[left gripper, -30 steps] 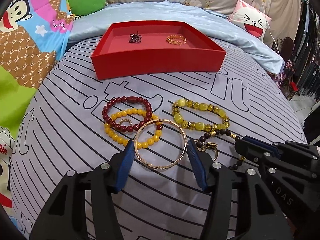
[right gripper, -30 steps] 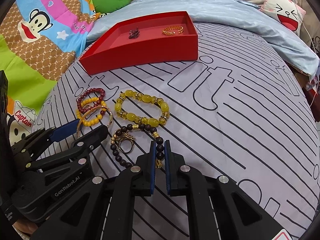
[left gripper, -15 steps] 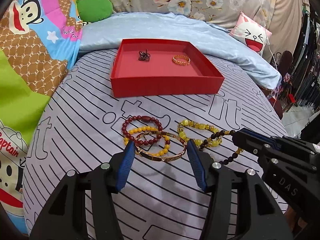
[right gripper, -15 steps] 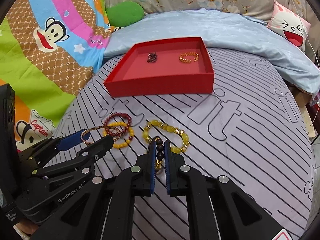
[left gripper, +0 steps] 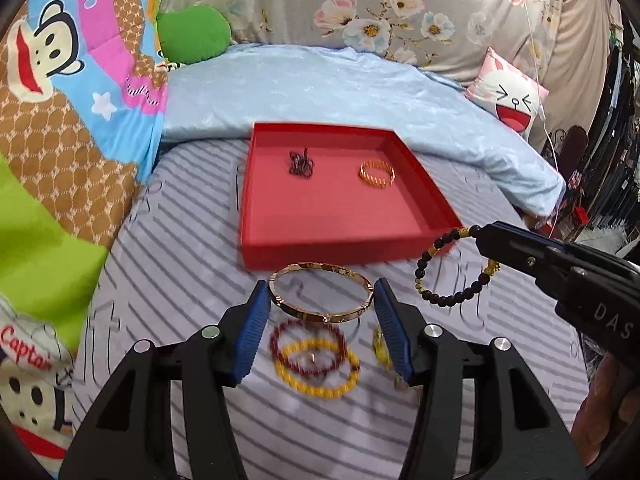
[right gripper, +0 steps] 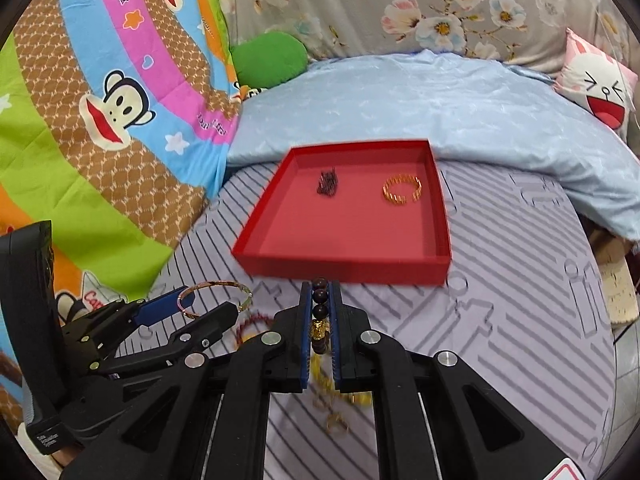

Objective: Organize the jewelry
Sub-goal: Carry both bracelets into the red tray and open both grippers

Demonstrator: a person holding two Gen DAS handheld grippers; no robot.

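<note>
My left gripper [left gripper: 320,304] is shut on a gold bangle [left gripper: 322,298] and holds it in the air above the striped bed cover, short of the red tray [left gripper: 340,258]. My right gripper [right gripper: 320,296] is shut on a dark bead bracelet [right gripper: 320,310], which hangs from its tip in the left wrist view [left gripper: 452,268]. The tray holds a dark small piece [left gripper: 301,163] and a gold ring bracelet [left gripper: 376,174]. A dark red bead bracelet [left gripper: 308,342] and a yellow bead bracelet [left gripper: 320,372] lie overlapped on the cover below the bangle.
A light blue quilt [left gripper: 340,88] lies behind the tray. A cartoon blanket [left gripper: 60,100] is on the left, a green cushion [left gripper: 194,32] at the back, a pink face pillow [left gripper: 508,94] at the right. Yellow beads [right gripper: 344,396] lie under my right gripper.
Both grippers have lifted off the cover and moved toward the red tray. The gold bangle went up with the left gripper and the dark bead bracelet with the right.
</note>
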